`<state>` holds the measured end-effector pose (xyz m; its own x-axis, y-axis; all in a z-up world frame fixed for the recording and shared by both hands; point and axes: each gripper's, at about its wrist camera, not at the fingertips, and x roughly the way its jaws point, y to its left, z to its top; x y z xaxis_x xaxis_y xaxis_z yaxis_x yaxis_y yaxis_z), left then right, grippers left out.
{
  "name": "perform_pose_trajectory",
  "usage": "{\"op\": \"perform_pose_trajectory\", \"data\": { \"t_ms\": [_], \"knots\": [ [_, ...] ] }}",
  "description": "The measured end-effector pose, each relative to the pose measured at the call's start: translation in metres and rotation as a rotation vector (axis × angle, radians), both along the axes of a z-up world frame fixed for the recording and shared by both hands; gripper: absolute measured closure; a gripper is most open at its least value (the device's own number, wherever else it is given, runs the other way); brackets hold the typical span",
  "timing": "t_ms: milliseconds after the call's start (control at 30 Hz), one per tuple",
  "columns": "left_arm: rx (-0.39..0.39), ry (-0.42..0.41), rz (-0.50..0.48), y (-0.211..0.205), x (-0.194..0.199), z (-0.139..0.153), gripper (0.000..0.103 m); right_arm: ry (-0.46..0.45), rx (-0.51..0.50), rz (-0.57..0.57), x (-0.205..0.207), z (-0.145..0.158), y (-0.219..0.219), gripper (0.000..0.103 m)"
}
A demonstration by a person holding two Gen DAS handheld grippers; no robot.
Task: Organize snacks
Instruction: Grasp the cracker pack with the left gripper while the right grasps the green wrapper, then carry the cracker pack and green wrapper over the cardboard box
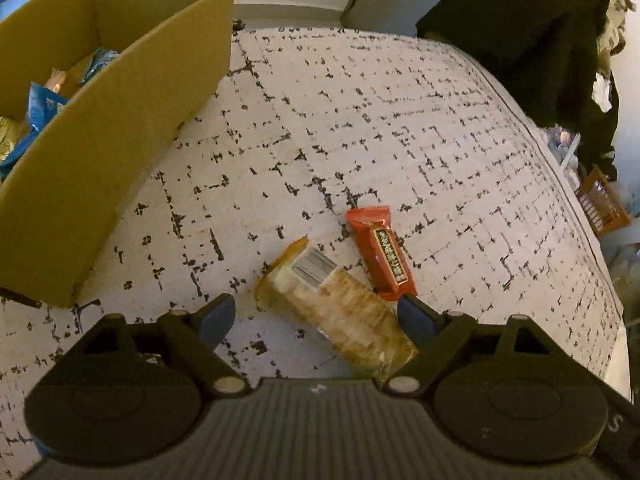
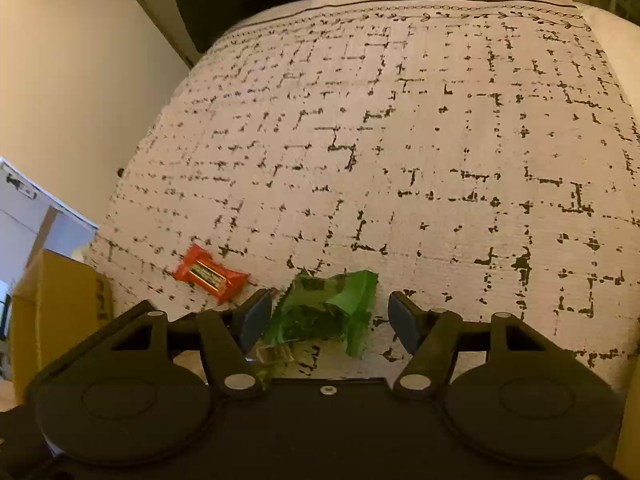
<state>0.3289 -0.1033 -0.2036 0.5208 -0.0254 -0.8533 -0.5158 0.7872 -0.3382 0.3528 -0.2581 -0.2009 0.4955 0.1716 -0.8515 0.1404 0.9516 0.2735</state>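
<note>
Task is looking partway done, judging by what's lying where. The box (image 1: 108, 128) is sitting at the far left of the patterned cloth (image 1: 400, 140) w/ several snack packs already inside, blue wrappers and an orange one showing over the wall; can't tell how many in total. Three snacks are still lying out on the cloth. The cracker pack (image 1: 340, 308) is lying between the fingers of the left tool (image 1: 316, 316), which is spread wide and not pinching anything yet; the right finger is sitting just beside the pack's edge, contact unclear. The red bar (image 1: 380, 252) is lying just beside the crackers, maybe touching at its near end, and is also showing in the right view (image 2: 208, 274) to the left of the right tool (image 2: 330, 318). That tool is spread too, w/ the green packet (image 2: 328, 308) lying between its fingers, the left finger close to it or touching, the right one apart. So both tools are lining up on a snack, neither gripping. Left to do, prob: crackers, green packet, then red bar into the box. The box is sitting well apart from all three, so each one is needing a carry across.
</note>
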Motion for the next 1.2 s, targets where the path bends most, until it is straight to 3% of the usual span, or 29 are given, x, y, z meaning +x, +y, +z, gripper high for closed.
{"op": "perform_pose_trajectory", "data": {
  "t_ms": [67, 100, 167, 200, 300, 400, 900, 1200],
  "knots": [
    [0.002, 0.012, 0.002, 0.003, -0.002, 0.0, 0.015, -0.016, -0.044, 0.024, -0.003, -0.003, 0.005, 0.053],
    [0.011, 0.021, 0.003, 0.005, -0.003, 0.0, 0.016, -0.015, -0.059, 0.037, -0.004, -0.004, 0.006, 0.065],
    [0.049, 0.041, 0.005, 0.006, -0.006, 0.001, 0.019, -0.014, -0.052, 0.029, -0.005, -0.003, 0.004, 0.07],
    [0.058, 0.051, -0.006, 0.006, -0.007, 0.0, 0.028, -0.011, -0.048, 0.027, -0.006, -0.002, 0.003, 0.071],
    [0.065, 0.049, -0.025, 0.008, -0.016, -0.001, 0.039, -0.027, -0.051, 0.038, -0.012, 0.006, 0.002, 0.072],
    [0.05, 0.044, -0.037, 0.013, -0.022, 0.004, 0.044, -0.075, -0.053, 0.036, -0.02, 0.024, 0.004, 0.072],
    [0.113, -0.172, -0.04, 0.053, -0.066, 0.095, 0.044, -0.29, 0.025, 0.123, -0.069, 0.103, 0.061, 0.072],
    [0.14, -0.239, -0.012, 0.086, -0.094, 0.132, 0.044, -0.335, 0.092, 0.155, -0.092, 0.115, 0.098, 0.072]
  ]
}}
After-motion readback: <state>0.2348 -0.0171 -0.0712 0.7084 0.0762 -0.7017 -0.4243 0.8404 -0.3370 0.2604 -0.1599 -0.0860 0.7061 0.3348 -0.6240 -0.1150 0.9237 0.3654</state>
